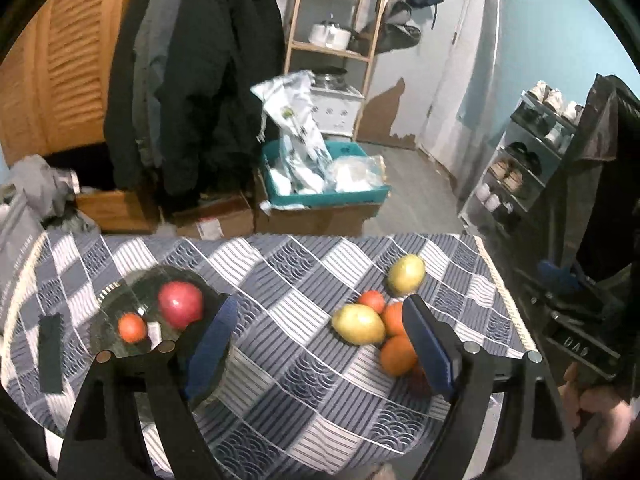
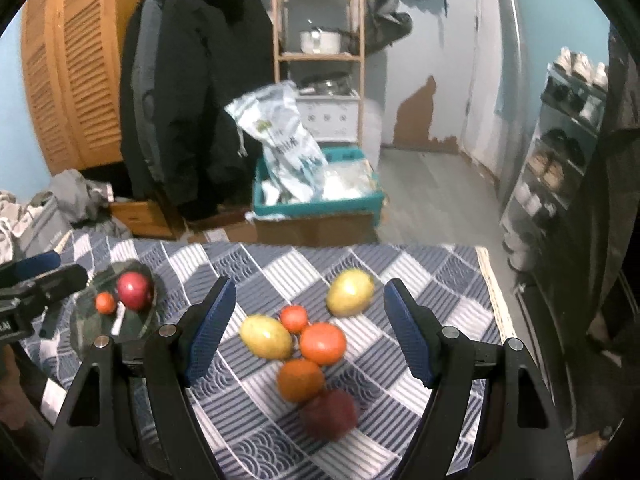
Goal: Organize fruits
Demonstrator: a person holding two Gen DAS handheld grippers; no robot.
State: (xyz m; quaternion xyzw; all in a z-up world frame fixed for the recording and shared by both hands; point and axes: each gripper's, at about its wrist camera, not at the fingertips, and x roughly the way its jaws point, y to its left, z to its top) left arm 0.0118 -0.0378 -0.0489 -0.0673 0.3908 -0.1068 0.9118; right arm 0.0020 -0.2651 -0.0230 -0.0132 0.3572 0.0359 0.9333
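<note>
Our right gripper (image 2: pixel 308 332), jaws spread and empty, hangs over the fruit pile (image 2: pixel 304 348); the near yellow fruit (image 2: pixel 266 337) lies at eleven o'clock, its long axis ten-to-four.

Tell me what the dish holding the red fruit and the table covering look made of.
Dish: probably dark glass, glossy; the checks show through it and it carries glints. Table covering: woven cloth, matte, printed in blue and white checks, with a cream fringe along one edge.

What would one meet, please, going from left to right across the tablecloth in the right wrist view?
Small orange fruit → red apple, both on the dark plate → nearer yellow fruit → farther yellow fruit.
</note>
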